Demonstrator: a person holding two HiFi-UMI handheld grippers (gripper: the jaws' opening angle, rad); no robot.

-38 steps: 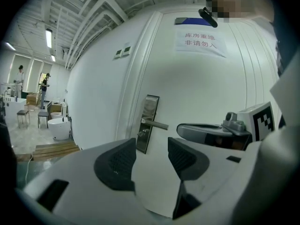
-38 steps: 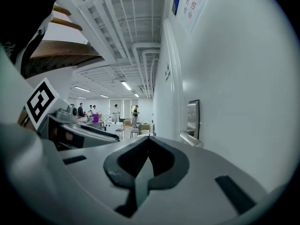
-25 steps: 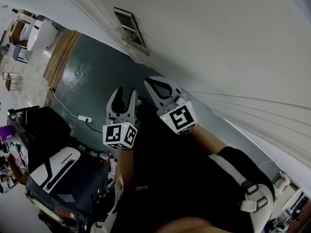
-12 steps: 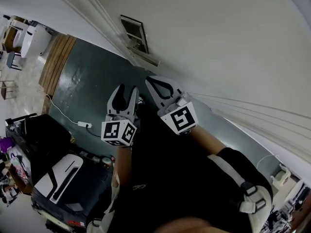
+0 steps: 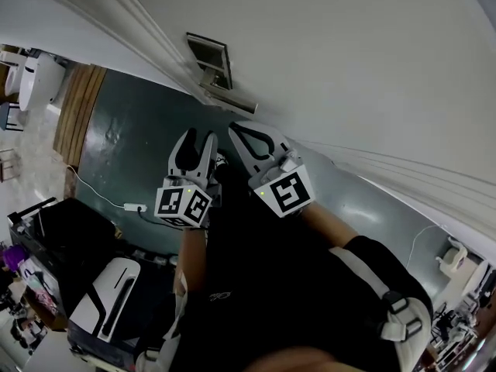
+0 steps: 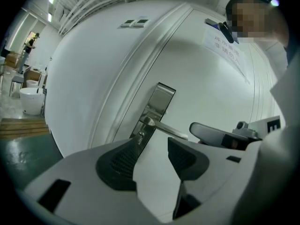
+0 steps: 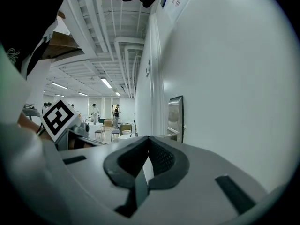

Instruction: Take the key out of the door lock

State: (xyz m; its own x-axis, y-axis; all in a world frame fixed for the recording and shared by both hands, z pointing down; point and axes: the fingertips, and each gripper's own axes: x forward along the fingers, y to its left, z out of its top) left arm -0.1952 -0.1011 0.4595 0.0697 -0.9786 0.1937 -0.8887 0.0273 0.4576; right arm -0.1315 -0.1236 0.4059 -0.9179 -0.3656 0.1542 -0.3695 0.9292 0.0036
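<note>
Here, the left gripper [image 6: 153, 146] is held up in front of the white door [image 6: 93, 78] with its jaws spread and nothing between them. Its left jaw tip lies just short of the metal lock plate [image 6: 158, 102], apart from it. A lever handle [image 6: 169, 131] juts to the right from that plate. Just under the handle's pivot a small metal stub [image 6: 140, 134] sticks out of the plate. That is where the key would sit, but it is too small to tell as a key.

The right gripper [image 7: 149, 142] has its jaws pressed together at the tips and is empty. It hangs to the right of the left gripper [image 5: 199, 139], near the door. In the head view, both grippers are nearer than the lock plate [image 5: 211, 59], with the right gripper [image 5: 244, 134] below the handle [image 5: 231, 100].
</note>
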